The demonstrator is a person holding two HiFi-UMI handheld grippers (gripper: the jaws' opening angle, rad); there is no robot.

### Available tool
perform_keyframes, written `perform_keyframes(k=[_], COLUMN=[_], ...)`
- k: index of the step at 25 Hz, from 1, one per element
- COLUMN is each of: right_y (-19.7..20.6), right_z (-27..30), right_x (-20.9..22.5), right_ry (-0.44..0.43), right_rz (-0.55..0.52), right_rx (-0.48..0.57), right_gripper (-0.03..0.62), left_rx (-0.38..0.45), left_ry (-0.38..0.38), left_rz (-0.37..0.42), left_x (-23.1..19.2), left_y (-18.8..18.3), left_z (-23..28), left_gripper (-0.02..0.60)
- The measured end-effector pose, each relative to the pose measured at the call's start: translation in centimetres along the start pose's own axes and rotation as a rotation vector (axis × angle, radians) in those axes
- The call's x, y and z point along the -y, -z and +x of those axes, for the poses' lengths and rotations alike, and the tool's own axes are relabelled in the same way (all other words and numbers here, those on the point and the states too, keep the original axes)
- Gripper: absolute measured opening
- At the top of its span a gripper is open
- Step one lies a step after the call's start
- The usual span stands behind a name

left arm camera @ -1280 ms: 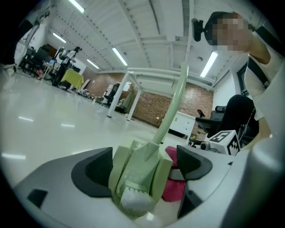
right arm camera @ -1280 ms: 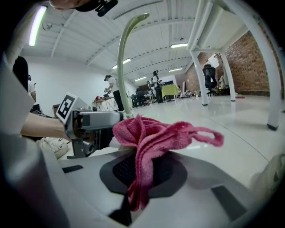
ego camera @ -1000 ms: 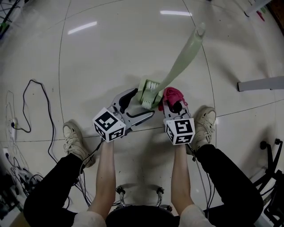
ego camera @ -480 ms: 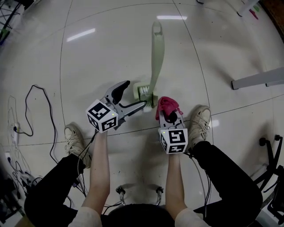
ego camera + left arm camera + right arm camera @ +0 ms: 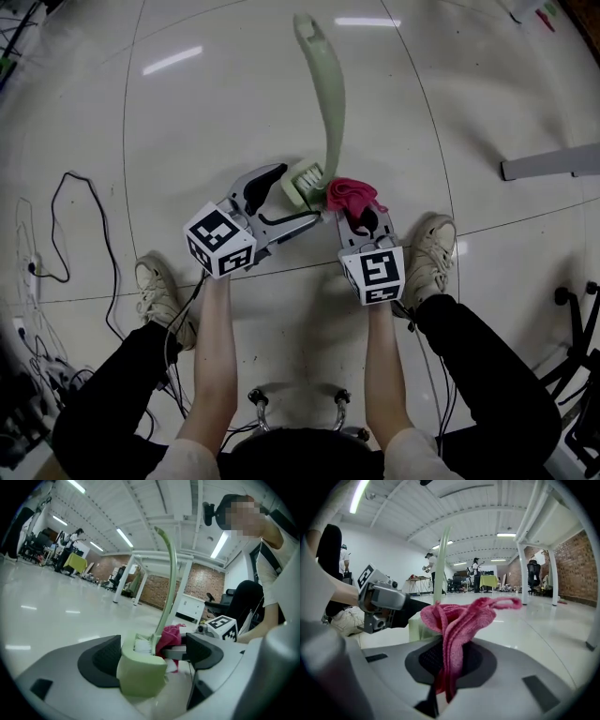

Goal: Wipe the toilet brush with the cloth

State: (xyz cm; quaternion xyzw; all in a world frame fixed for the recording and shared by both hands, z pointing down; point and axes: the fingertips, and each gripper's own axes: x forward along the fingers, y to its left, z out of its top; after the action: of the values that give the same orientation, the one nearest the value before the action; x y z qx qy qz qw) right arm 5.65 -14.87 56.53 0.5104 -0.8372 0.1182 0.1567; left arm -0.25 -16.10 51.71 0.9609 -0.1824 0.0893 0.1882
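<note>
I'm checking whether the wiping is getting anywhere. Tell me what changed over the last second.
The brush swung its handle left, from leaning far right to almost straight ahead, its tip now slightly left. Both claws shifted only a little. Unchanged: the left claw keeps the brush's head between its jaws, and the right claw stays shut on the pink cloth, close beside that head.

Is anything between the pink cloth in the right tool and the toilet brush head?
Nothing visible. The pink cloth, pinched in the right tool, sits right beside the toilet brush head, which is between the jaws of the left tool.
</note>
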Motion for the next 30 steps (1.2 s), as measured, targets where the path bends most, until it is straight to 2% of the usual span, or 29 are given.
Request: perform_keyframes(k=[6, 12, 14, 17, 18, 21, 22, 25, 28, 30], right_y=[-1.4, -1.9, -2.1, -2.3, -2.3, -2.4, -2.5, -2.7, -2.5, -1.9], right_z=[2.1, 2.8, 2.6, 2.2, 2.2, 2.0, 2.0, 1.4, -0.2, -0.5], right_x=[0.9, 1.5, 1.8, 2.5, 2.6, 2.6, 2.8, 5.3, 8.6, 9.4], right_ry=[-0.060, -0.064, -0.050, -0.022, -0.020, -0.014, -0.002, 0.096, 0.209, 0.203], right_rz=[-0.119, -0.131, -0.112, -0.097, -0.097, -0.094, -0.089, -0.044, 0.059, 0.145], right_rx=[0.008, 0.017, 0.032, 0.048, 0.049, 0.045, 0.046, 0.064, 0.108, 0.122], right_gripper=[0.032, 0.032, 0.032, 0.032, 0.032, 0.032, 0.032, 0.032, 0.032, 0.032], left_rx=[0.018, 0.002, 0.007, 0.025, 0.008, -0.113, -0.120, -0.016, -0.031, -0.022], left_ry=[-0.032, -0.011, -0.029, -0.052, -0.044, -0.007, -0.002, -0.001, -0.008, -0.009], left_rz=[-0.061, -0.098, -0.070, 0.014, 0.033, 0.074, 0.071, -0.024, 0.008, 0.003], left_x=[3.9, 7.6, 7.7, 6.8, 6.5, 6.0, 6.0, 5.7, 5.9, 5.9], left_y=[1.8, 3.1, 2.5, 0.5, 0.3, 1.6, 1.7, 0.8, 1.2, 1.1], left_z=[-2.0, -2.4, -2.3, -1.3, -0.5, 1.6, 1.9, 1.5, 1.3, 1.3], left_gripper=[0.433, 0.433, 0.433, 0.433, 0.433, 0.433, 0.433, 0.431, 0.431, 0.431])
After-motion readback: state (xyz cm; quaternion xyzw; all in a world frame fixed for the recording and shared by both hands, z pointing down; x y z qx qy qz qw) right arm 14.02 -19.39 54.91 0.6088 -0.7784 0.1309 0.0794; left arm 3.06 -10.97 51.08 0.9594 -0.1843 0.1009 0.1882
